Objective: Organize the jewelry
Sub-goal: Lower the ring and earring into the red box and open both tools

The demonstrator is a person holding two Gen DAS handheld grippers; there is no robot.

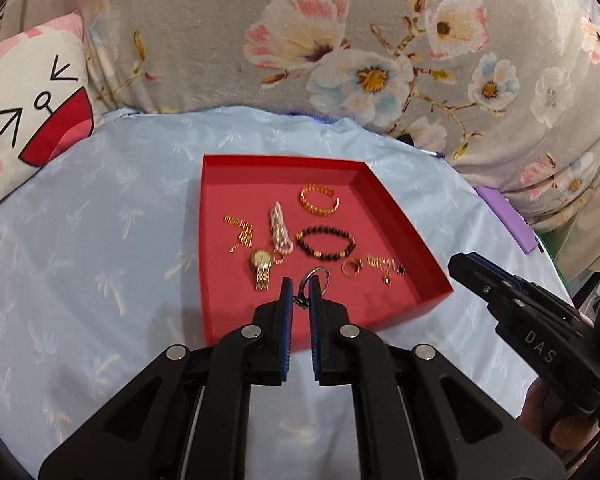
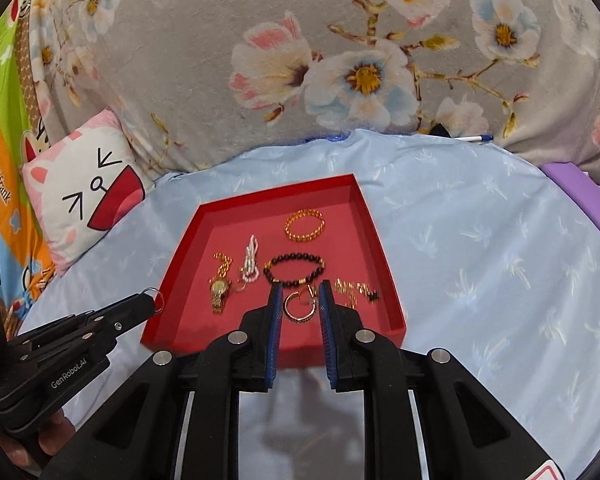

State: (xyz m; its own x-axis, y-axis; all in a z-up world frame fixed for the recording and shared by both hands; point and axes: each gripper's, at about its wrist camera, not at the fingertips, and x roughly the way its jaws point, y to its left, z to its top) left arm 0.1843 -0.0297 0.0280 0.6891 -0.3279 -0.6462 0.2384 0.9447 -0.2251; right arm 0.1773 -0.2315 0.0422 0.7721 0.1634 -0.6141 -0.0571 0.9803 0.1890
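A red tray (image 1: pixel 403 236) (image 2: pixel 375 240) on the light blue cloth holds a gold bangle (image 1: pixel 319 199), a dark bead bracelet (image 1: pixel 326 242), a gold watch (image 1: pixel 262 265), a pink pearl piece (image 1: pixel 279 228) and small gold pieces. My left gripper (image 1: pixel 302 287) is nearly shut on a silver ring (image 1: pixel 316 276) with a small dark clasp, above the tray's near edge. It shows in the right wrist view (image 2: pixel 150 300) at the tray's left. My right gripper (image 2: pixel 300 300) is open and empty above a gold hoop (image 2: pixel 300 309) in the tray.
A floral grey blanket (image 1: pixel 339 40) rises behind the cloth. A cat-face pillow (image 1: pixel 32 92) lies at the left. A purple pad (image 2: pixel 583 200) lies at the right edge, with a pen (image 2: pixel 473 138) behind.
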